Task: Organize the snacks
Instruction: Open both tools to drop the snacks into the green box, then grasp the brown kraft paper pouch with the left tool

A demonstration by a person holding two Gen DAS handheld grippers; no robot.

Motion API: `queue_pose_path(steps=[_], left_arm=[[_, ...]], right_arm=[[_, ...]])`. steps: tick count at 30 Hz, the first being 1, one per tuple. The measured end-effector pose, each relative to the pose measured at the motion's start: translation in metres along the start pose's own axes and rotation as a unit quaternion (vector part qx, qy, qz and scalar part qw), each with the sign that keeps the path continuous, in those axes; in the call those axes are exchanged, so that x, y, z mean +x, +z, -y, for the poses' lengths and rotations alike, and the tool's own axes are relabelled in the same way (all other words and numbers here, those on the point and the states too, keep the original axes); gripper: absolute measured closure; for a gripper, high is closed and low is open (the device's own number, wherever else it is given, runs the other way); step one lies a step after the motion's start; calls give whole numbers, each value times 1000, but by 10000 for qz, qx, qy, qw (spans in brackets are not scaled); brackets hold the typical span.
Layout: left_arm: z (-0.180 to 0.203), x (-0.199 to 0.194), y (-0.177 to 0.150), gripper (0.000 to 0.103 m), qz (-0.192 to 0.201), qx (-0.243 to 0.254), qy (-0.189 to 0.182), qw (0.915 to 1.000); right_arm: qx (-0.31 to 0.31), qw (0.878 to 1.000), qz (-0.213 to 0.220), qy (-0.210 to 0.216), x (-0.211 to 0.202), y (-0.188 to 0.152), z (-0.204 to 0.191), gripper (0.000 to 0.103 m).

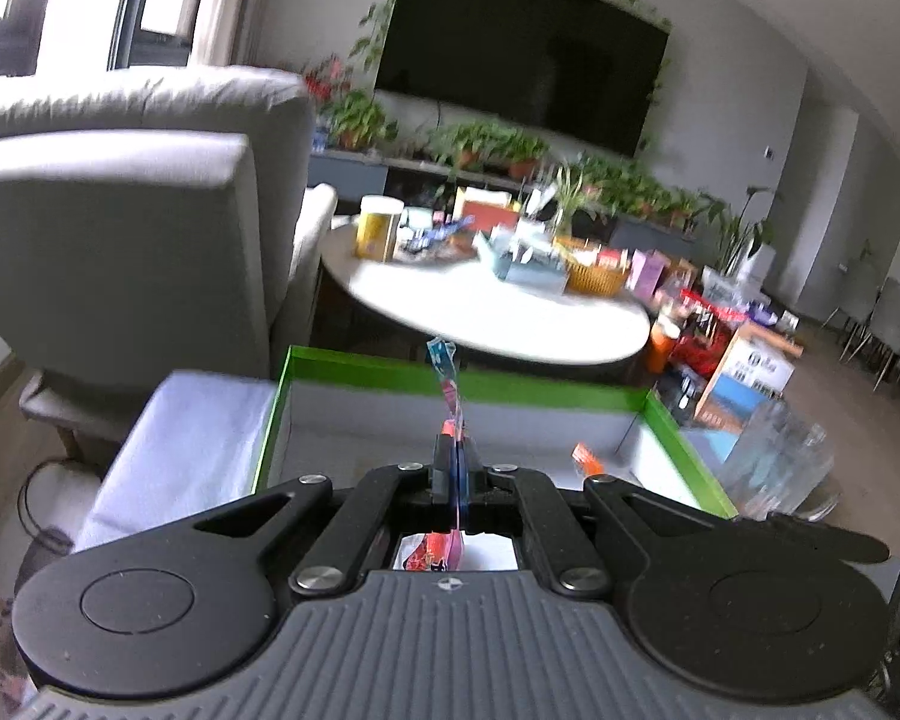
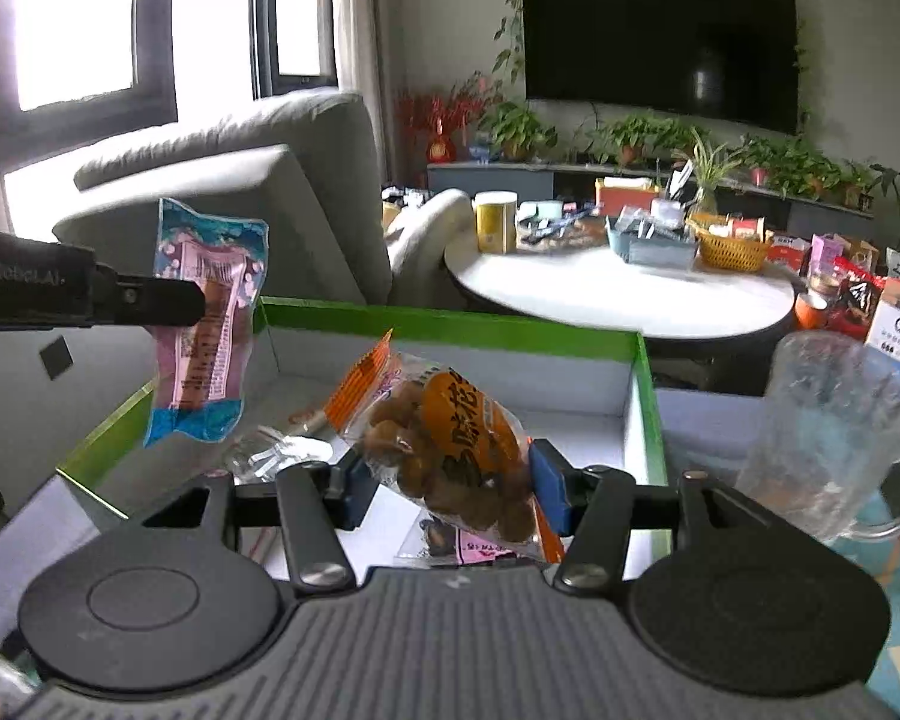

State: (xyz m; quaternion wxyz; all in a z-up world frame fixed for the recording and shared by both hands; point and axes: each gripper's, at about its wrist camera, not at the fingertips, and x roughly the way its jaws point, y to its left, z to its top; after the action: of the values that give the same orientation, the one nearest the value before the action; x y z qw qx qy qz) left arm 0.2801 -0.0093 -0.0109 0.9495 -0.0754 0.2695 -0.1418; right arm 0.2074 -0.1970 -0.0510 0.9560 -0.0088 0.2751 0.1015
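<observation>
Living-room clutter fills the background: a grey armchair, a round white table loaded with tins and baskets, a dark television on the wall. Right below me sits the green-rimmed box with its white floor, and a clear glass mug stands just beside its right wall.

I carry 2 snacks at once. My left gripper is pinched fully together on a flat blue-and-pink sausage packet; from the right wrist view it hangs in the air over the box's left edge, clamped near its middle. My right gripper is closed on a clear bag of brown nuts with an orange label, pads pressing its 2 sides, held above the box floor. A small crumpled wrapper already lies inside.

Both packets look light, I judge. The sausage packet is thin film, floppy at its ends and probably slick, so a grip across its middle seems safest. The nut bag is soft and lumpy; its contents could shift or crush under a hard squeeze, so I would hold the full body, not the orange seam. Letting go low over the box floor should keep either from bouncing out or knocking the mug.
</observation>
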Motion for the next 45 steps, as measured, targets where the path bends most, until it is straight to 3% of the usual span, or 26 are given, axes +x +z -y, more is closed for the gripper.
queue_pose_path(steps=[11,21,26,30,37,45], left_arm=[[-9,-12,-17,92,-371,-98,104,9992],[-21,-84,-39,81,-332,-247,300,9987],[-27,-119,-68,67,-488,-214,464,9975],[-37,-141,-94,60,-694,-524,476,9951],[-26,-154,-123,55,-1104,-419,390,9922],[-15,-147,-139,53,-1314,-227,715,9885]], right_arm=[[96,9997,-216,-85,-8,-9,-1,58],[476,9988,-35,-133,-57,-18,6,58],[476,9986,61,-201,-86,-26,8,58],[629,9978,6,-200,-102,-37,10,58],[573,9980,-93,-254,-118,-56,3,58],[490,9986,-75,-187,-134,-66,-7,58]])
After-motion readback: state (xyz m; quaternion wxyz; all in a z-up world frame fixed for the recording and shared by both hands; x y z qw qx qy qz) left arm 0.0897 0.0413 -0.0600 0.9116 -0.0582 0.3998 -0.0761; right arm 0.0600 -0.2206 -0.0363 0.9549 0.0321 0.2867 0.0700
